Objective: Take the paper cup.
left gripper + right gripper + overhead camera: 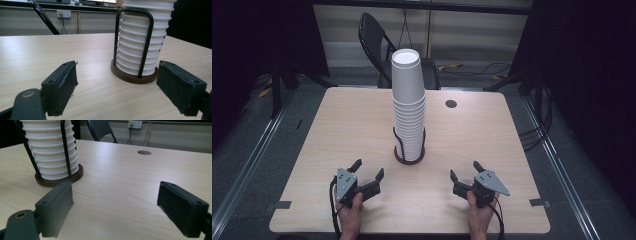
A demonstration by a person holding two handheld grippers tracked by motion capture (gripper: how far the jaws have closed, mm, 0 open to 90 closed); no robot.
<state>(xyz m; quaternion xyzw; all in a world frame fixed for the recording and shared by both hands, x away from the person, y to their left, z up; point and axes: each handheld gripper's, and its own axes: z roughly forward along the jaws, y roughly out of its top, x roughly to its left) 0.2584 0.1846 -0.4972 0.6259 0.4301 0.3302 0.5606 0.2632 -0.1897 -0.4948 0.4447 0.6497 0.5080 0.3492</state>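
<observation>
A light wooden table point(337, 130) is taking up most of the high view, with a black folding chair point(374, 37) standing behind its far edge. A tall stack of white paper cups point(408, 102) is rising upright from the table's middle, nearer the person's side than the far edge. It is sitting in a cup holder point(409, 159) made of a round dark wooden base and black wire loops hugging the lowest cups.

The left gripper point(368, 173) is resting low near the table's front edge, left of the holder and apart from it, its jaws standing wide with nothing between them. The right gripper point(466, 171) is sitting opposite, right of the holder, jaws likewise spread wide and gripping nothing. A small round cable hole point(451, 103) is lying in the tabletop beyond the stack, to its right.
</observation>
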